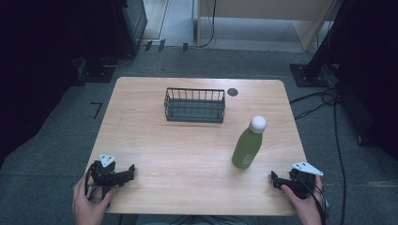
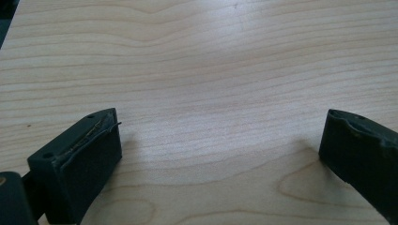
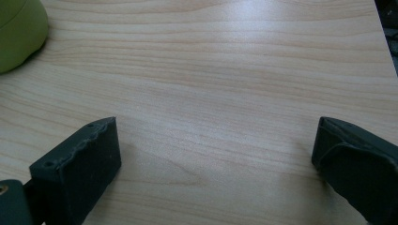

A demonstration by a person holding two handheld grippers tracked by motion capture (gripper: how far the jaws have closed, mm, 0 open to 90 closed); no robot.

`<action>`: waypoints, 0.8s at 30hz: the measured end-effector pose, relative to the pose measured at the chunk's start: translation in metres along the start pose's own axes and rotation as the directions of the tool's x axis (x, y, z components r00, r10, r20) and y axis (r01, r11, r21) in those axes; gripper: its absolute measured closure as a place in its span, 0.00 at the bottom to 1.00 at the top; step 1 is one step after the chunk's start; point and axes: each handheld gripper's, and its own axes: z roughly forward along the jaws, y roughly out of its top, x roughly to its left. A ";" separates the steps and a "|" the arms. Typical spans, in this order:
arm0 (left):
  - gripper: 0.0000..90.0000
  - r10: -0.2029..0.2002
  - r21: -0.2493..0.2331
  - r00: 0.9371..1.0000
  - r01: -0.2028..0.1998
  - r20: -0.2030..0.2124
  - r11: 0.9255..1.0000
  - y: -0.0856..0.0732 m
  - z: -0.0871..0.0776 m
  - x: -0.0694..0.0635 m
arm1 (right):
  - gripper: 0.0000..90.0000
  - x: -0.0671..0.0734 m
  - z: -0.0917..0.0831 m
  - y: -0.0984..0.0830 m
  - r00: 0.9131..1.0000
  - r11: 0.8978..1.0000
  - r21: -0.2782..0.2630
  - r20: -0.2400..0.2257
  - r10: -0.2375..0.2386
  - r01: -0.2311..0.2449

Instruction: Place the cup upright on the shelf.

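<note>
The green bottle (image 1: 247, 146) stands upright on the worktop (image 1: 187, 140), near the right gripper (image 1: 277, 180). Both grippers' fingers gape wide, empty. I'd approach level, gripping mid-body to avoid tipping it.

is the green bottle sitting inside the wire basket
No, the green bottle stands upright on the bare table, apart from the wire basket and nearer the right gripper.
</note>
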 end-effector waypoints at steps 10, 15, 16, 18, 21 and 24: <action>0.00 0.001 0.001 1.000 -0.001 0.002 1.000 0.000 0.000 0.000 | 0.01 0.010 -0.010 0.005 1.000 1.000 -0.026 -0.007 0.002 -0.002; 0.00 0.001 0.000 1.000 -0.001 0.001 1.000 0.000 0.000 0.000 | 0.01 0.018 -0.020 0.011 0.999 0.999 -0.049 -0.032 -0.003 0.001; 0.00 0.001 0.000 1.000 -0.001 0.001 1.000 0.000 0.000 0.000 | 0.01 0.021 -0.023 0.014 0.999 0.998 -0.057 -0.045 -0.004 0.001; 0.00 0.002 0.001 1.000 -0.002 0.001 1.000 0.000 0.000 0.000 | 0.01 0.023 -0.025 0.017 0.998 0.998 -0.068 -0.058 -0.007 0.003; 0.00 0.002 0.001 1.000 -0.002 0.001 1.000 0.000 0.000 0.000 | 0.01 0.027 -0.028 0.020 0.998 0.997 -0.080 -0.068 -0.011 0.006; 0.00 0.002 0.001 1.000 -0.002 0.001 1.000 0.000 0.000 0.000 | 0.01 0.033 -0.032 0.024 0.996 0.996 -0.089 -0.084 -0.022 0.014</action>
